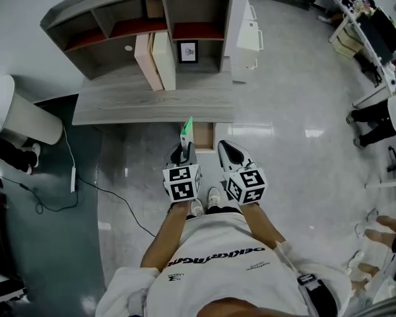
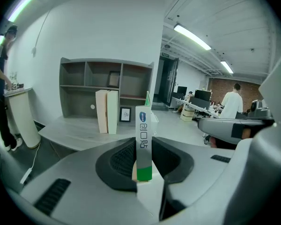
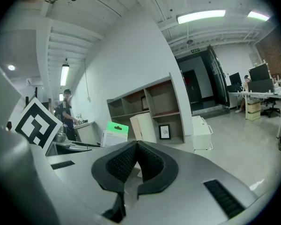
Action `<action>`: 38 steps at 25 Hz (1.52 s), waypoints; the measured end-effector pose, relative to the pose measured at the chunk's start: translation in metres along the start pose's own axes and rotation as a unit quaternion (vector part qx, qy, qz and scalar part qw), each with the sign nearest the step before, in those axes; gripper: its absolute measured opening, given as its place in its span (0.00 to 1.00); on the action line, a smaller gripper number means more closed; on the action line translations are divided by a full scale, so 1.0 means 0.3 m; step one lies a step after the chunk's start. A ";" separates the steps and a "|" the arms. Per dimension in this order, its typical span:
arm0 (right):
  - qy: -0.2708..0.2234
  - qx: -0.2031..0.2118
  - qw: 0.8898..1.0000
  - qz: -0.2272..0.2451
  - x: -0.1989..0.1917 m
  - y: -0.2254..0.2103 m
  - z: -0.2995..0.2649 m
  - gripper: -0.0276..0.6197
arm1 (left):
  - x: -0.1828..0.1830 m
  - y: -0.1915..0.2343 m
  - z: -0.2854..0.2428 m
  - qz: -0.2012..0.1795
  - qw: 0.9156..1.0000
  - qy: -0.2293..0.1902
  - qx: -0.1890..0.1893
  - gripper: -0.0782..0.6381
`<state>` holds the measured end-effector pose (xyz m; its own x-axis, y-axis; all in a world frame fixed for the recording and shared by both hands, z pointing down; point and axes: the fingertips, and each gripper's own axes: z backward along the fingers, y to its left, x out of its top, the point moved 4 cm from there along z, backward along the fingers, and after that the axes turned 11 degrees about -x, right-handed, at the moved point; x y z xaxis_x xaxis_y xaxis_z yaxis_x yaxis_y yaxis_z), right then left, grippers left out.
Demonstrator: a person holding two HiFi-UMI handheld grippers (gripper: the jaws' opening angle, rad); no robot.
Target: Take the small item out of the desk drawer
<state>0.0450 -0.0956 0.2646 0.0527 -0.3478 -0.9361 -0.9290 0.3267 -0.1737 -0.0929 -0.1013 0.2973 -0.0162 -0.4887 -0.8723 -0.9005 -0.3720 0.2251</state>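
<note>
Small item point(image 2: 143, 139): green-white box clamped edge-on in left tongs point(image 1: 183, 152), apparently to carry it clear of the tabletop point(image 1: 119, 104). Right tongs point(image 3: 136, 146) together, empty.

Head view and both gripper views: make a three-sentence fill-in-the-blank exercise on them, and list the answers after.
The left gripper is shut on a slim white box with a ___ end. The right gripper has closed jaws that hold ___. On the grey wooden desk, ___ pale upright folders stand side by side.
Missing words: green; nothing; two.
</note>
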 end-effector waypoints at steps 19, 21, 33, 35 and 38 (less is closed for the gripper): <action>-0.060 0.005 0.998 0.031 0.179 0.046 0.028 0.09 | 0.179 -0.034 0.123 -0.049 0.995 -0.088 0.006 0.25; -0.064 0.005 0.997 0.034 0.188 0.050 0.031 0.09 | 0.187 -0.036 0.131 -0.051 0.994 -0.096 0.007 0.25; -0.076 0.004 0.997 0.032 0.205 0.041 0.027 0.09 | 0.199 -0.038 0.135 -0.055 0.992 -0.113 0.009 0.25; -0.075 0.002 0.997 0.032 0.206 0.035 0.025 0.09 | 0.200 -0.038 0.134 -0.054 0.992 -0.114 0.008 0.25; -0.074 -0.001 0.997 0.029 0.206 0.026 0.020 0.09 | 0.204 -0.038 0.131 -0.054 0.992 -0.116 0.008 0.25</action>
<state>0.0433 -0.1094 0.2037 0.0518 -0.1955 -0.9793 -0.9327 0.3410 -0.1174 -0.1007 -0.0961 0.2242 -0.0163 -0.2519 -0.9676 -0.9090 -0.3994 0.1193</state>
